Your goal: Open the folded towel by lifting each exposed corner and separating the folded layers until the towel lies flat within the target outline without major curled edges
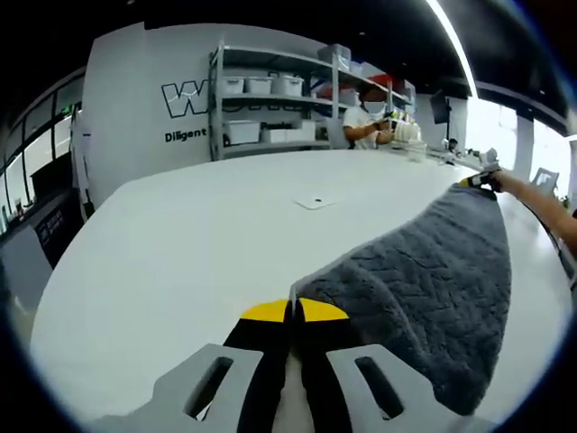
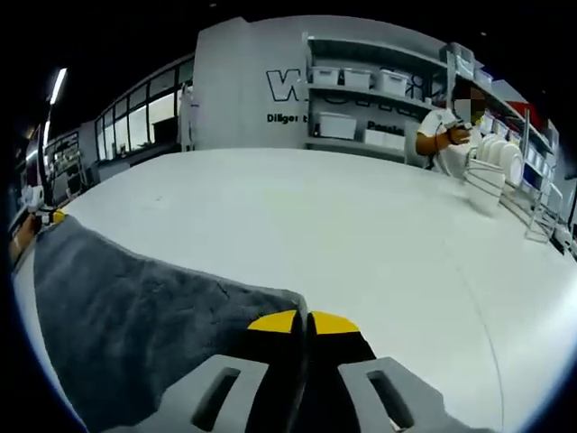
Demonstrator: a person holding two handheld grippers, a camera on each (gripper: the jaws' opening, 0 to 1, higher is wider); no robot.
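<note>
The grey textured towel [image 1: 424, 271] is spread between my two grippers over the white table [image 1: 180, 244]. In the left gripper view, my left gripper [image 1: 293, 311] is shut on the towel's near corner, its yellow tips pressed together. At the far corner the right gripper [image 1: 480, 180] grips the towel, with a person's arm [image 1: 541, 206] behind it. In the right gripper view, my right gripper [image 2: 303, 321] is shut on a corner of the towel [image 2: 135, 316]. The cloth runs off to the left, where the left gripper [image 2: 57, 216] holds its other end.
A small flat white item [image 1: 314, 202] lies mid-table. At the table's far side a person [image 2: 444, 135] stands by a rack of white dishes [image 2: 494, 167]. Shelves with white bins [image 1: 270, 108] line the back wall. The table's edge [image 1: 54, 289] curves past on the left.
</note>
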